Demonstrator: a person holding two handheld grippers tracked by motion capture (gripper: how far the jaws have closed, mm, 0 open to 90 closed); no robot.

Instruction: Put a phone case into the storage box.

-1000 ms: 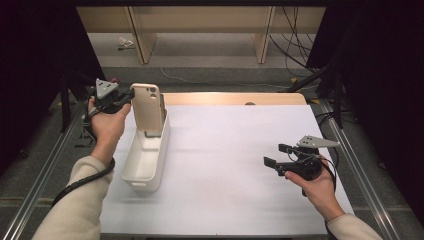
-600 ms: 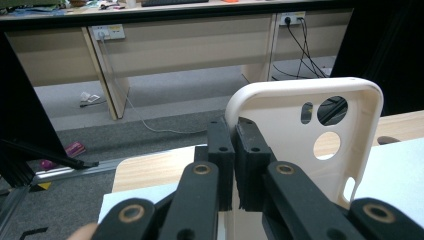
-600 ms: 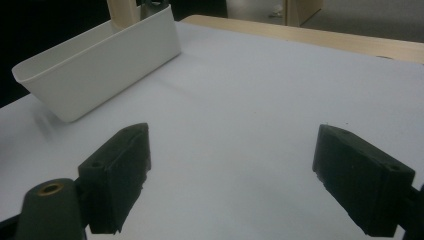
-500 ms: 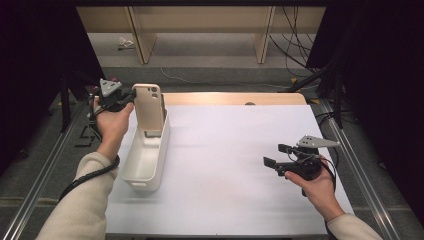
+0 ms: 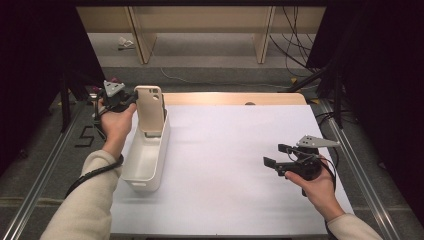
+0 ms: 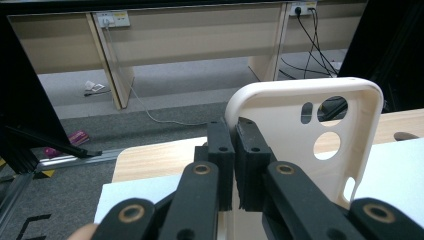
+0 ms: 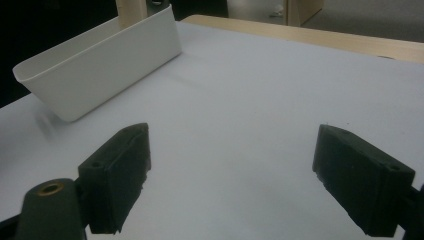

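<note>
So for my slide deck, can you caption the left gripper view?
Left tongs shut on the edge of a cream phone case held upright above the white bin.

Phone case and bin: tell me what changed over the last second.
Very little. The left gripper, shut on the edge of the phone case, shifted slightly toward the far end of the table; the case stands about as before, upright at the far end of the white bin. The bin stayed put, and the right gripper held open above the white sheet.
</note>
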